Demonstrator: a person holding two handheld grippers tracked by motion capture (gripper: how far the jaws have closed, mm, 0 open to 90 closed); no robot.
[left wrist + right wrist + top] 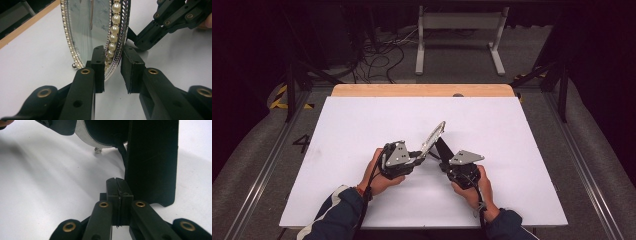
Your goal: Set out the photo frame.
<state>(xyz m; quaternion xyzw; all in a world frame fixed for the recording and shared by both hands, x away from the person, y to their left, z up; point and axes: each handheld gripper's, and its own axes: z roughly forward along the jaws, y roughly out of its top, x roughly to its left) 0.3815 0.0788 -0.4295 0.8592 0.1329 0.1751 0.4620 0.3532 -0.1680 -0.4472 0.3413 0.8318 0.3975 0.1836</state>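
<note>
While high view blurs it, left claw [112, 72] straddles pearl-rimmed frame [117, 32].

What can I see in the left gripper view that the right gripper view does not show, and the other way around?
The left gripper view shows the mirror's glass and pearl-trimmed frame, whose edge stands between the left gripper's jaws. The right gripper view shows the frame's dark back and black stand leg, beside the shut right gripper. Both show the white table and the frame's small metal foot.
</note>
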